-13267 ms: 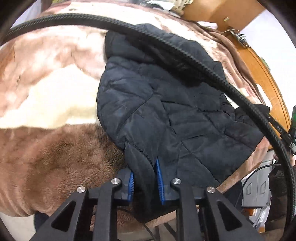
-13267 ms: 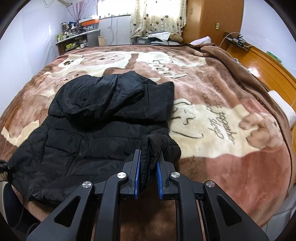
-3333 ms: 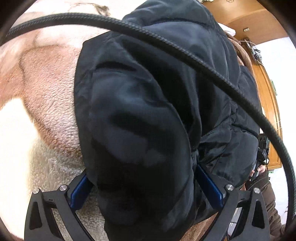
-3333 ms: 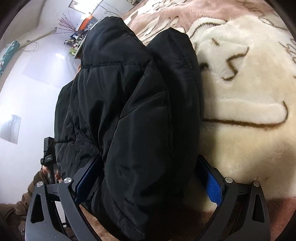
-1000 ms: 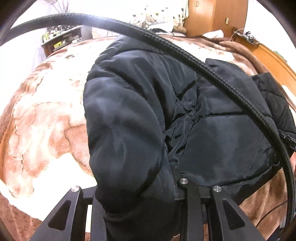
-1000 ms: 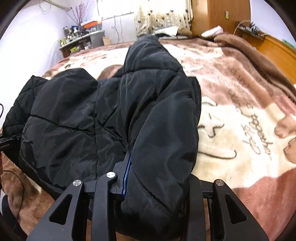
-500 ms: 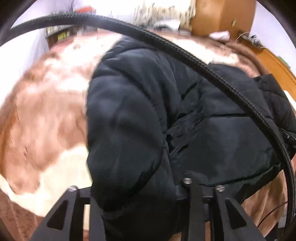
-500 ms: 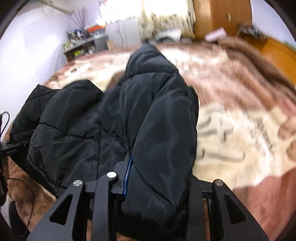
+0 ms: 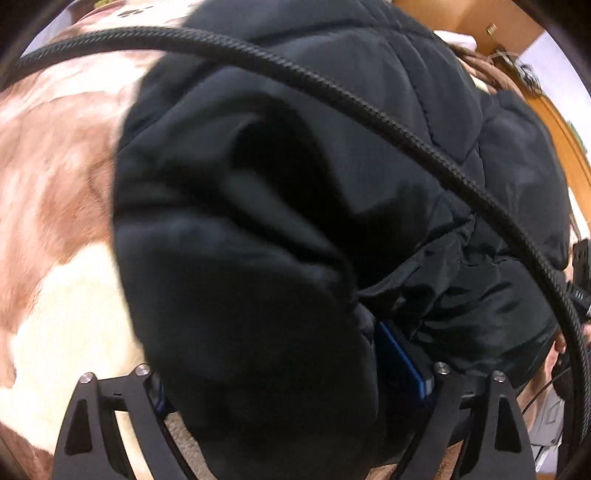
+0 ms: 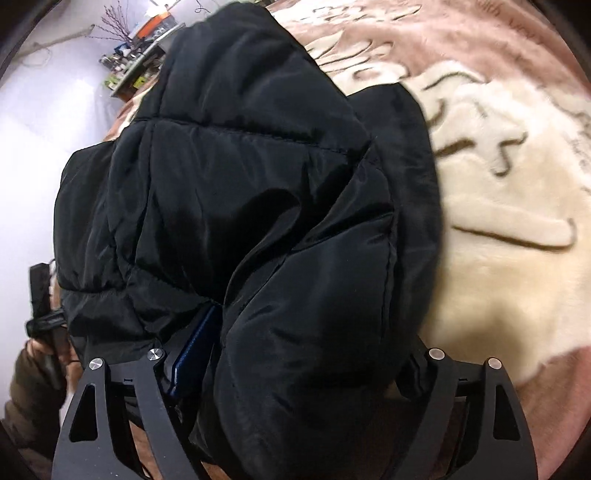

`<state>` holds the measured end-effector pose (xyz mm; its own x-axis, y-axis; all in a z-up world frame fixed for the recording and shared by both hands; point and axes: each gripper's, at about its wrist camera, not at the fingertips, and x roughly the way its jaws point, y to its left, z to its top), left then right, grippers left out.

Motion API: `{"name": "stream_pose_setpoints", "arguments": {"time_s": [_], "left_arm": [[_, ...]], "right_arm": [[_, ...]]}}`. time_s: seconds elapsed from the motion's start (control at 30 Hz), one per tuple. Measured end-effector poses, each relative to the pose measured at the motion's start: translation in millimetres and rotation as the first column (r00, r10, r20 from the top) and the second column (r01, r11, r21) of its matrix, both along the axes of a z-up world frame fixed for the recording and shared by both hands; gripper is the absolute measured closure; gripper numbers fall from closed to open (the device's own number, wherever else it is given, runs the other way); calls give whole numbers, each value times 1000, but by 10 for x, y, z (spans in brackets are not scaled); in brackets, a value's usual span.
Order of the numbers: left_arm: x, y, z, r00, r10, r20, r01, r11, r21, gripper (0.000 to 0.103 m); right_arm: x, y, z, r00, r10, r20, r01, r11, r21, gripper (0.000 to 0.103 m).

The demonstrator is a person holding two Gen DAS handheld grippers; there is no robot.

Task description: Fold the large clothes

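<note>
A black quilted puffer jacket [image 9: 295, 206] lies bundled on a brown and cream plush blanket [image 9: 55, 229]. My left gripper [image 9: 291, 369] has its jaws spread wide, with a thick fold of the jacket between the blue pads [image 9: 402, 362]. In the right wrist view the jacket [image 10: 258, 192] fills the frame. My right gripper [image 10: 295, 354] is likewise spread wide around a thick fold, one blue pad [image 10: 195, 347] showing at the left. Both fingertips are mostly hidden by fabric.
A black braided cable [image 9: 369, 107] arcs across the left wrist view. A person's hand [image 10: 40, 347] with the other gripper shows at the lower left of the right wrist view. A wooden bed frame [image 9: 565, 147] runs at the right. A cluttered shelf [image 10: 140, 33] stands far back.
Both grippers have opened from a narrow grip to a wide spread and dropped low against the jacket. The views have tilted and the jacket now fills both frames.
</note>
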<state>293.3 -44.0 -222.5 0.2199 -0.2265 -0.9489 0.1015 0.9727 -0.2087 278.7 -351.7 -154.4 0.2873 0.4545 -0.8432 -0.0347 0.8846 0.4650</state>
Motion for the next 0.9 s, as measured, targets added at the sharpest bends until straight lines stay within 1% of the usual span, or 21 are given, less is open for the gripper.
{"name": "stream_pose_setpoints", "arguments": {"time_s": [0.03,0.07,0.1,0.13,0.17,0.2,0.23,0.33,0.4,0.47,0.53,0.57,0.73,0.83,0.87,0.9], "left_arm": [[5,-41,-17,1000,-5,-6,5,1000,0,24],[4,-77,-25,1000,-10,-7,10,1000,-5,27],[-8,-110,-19,1000,-17,-1,17,1000,-6,36],[0,-146,7,1000,-23,7,23,1000,-6,45],[-21,-175,30,1000,-22,15,22,1000,-13,49],[-30,-214,46,1000,-14,20,15,1000,-18,56],[-51,-262,81,999,-10,33,11,1000,-20,61],[-149,-409,212,996,-19,88,20,1000,-8,70],[-234,-416,338,991,-11,135,15,999,-29,72],[-310,-412,488,984,-6,177,15,999,-52,73],[-339,-357,689,974,12,226,10,995,-96,73],[-358,-353,780,968,20,250,7,994,-106,73],[-455,-371,1259,931,-4,365,44,994,-101,73],[-589,-287,1468,910,9,415,39,993,-108,74],[-559,-185,1485,906,16,422,33,993,-110,74],[-557,-163,1549,900,27,434,24,993,-112,74]], "right_arm": [[16,-9,-25,1000,1,-5,-1,1000,13,20],[24,-14,-42,1000,10,-3,-10,1000,25,21],[34,-22,-41,1000,15,6,-15,1000,26,28],[16,-21,-20,1000,17,21,-18,999,33,38],[10,-25,-1,1000,18,22,-19,999,34,43],[-1,-19,30,999,20,27,-21,999,29,52],[-13,-14,68,999,17,41,-18,1000,21,58],[-88,43,210,996,21,87,-18,999,-40,67],[-126,41,310,993,14,121,-8,999,-47,70],[-220,37,460,984,-8,175,12,1000,-24,72],[-277,24,662,971,-32,237,28,999,20,73],[-293,35,720,966,-36,254,30,999,29,73],[-397,283,1134,930,-18,367,0,999,51,73],[-390,434,1335,910,-9,415,-23,997,72,73],[-463,495,1351,905,-8,424,-27,997,77,73],[-408,560,1394,900,-4,436,-35,996,83,73]]}}
